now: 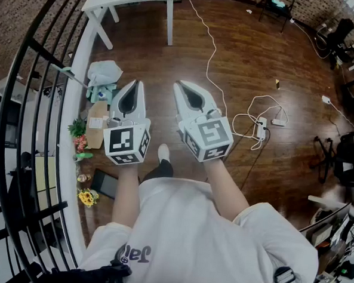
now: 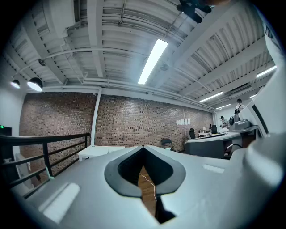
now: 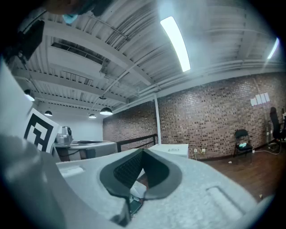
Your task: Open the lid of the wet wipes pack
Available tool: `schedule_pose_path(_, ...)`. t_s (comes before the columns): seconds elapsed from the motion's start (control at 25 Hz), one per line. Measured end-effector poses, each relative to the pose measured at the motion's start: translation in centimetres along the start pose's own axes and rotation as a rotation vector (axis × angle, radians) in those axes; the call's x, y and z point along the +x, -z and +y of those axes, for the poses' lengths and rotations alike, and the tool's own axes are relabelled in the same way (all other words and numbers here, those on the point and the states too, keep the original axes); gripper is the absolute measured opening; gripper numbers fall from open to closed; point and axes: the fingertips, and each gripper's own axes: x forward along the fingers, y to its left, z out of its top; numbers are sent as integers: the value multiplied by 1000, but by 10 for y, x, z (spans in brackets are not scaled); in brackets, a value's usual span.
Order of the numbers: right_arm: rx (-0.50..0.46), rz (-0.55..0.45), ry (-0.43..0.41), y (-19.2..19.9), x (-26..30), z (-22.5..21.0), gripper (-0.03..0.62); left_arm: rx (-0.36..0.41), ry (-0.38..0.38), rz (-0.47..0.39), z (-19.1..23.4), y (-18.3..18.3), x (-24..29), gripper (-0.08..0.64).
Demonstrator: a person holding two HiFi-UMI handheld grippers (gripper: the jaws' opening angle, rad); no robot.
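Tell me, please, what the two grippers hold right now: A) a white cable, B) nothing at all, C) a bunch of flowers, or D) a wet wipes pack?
B: the left gripper and the right gripper are both shut, tips together, above the wooden floor, and each gripper view shows nothing between the jaws.

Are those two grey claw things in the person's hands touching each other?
Apart. The head view shows wooden floor between the left gripper and the right gripper along their whole length.
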Motion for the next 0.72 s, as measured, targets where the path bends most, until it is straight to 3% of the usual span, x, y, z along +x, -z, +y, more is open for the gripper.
schedule_pose_path(0.32, -14, 13, 7, -5, 93, 0, -9, -28, 24, -6, 68, -1, 61, 17)
schedule_pose_path(0.72, -20, 75, -10, 10, 165, -16, -9, -71, 13, 21, 112, 20, 111, 17)
